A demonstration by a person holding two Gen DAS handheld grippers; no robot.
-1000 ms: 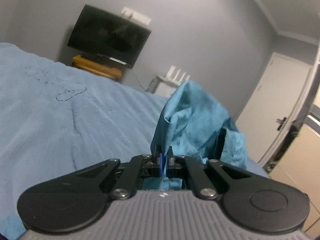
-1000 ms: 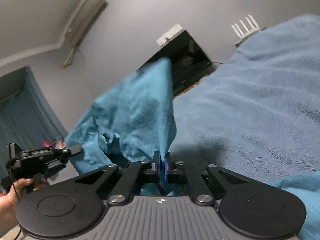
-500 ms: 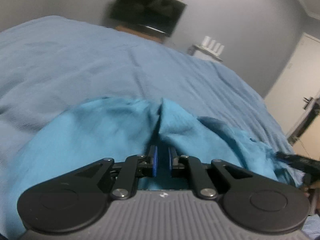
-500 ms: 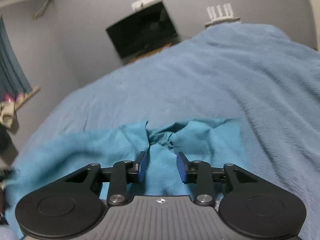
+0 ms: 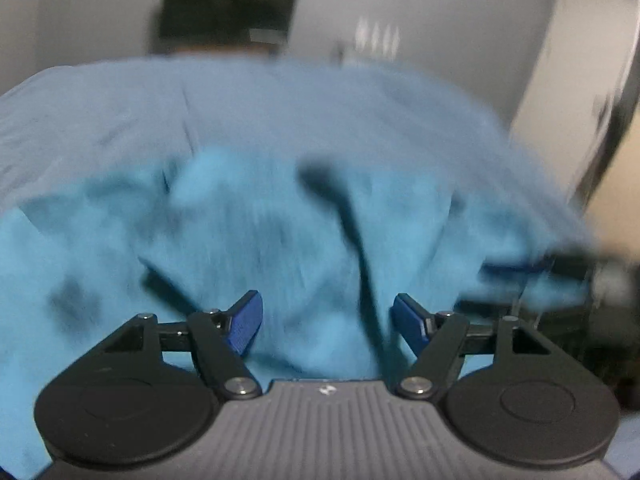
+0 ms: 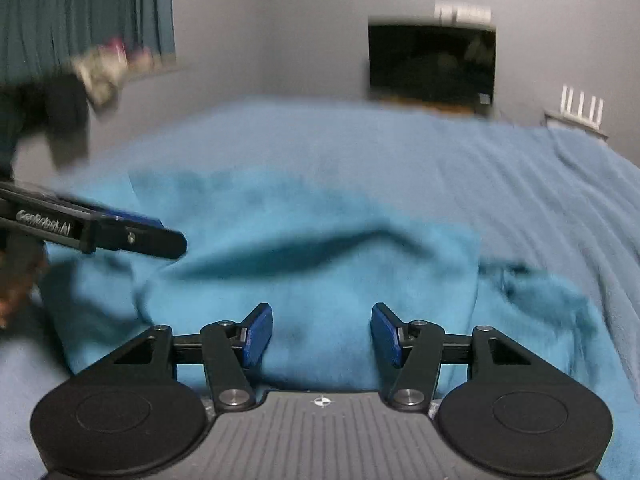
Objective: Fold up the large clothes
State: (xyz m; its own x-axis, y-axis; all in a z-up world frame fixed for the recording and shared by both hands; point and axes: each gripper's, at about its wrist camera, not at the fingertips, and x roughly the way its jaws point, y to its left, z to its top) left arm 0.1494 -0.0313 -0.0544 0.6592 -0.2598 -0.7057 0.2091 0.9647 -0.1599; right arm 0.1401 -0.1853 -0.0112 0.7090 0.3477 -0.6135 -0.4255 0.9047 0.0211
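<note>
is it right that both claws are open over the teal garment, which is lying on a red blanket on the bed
Not quite: the blanket is blue, not red, as the right wrist view shows. The rest holds: the left claw and the right claw are both open over the teal garment, which lies on that blanket on the bed.

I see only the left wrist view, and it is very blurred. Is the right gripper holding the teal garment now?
Observer: No. The right gripper is open, and the teal garment lies beyond its fingers on the blue bedspread.
Operator: Is my left gripper visible from there?
Observer: Yes, the left gripper enters from the left edge, above the garment.
Operator: What is beside the television?
Observer: A dark teal curtain hangs on the left of the television.
</note>
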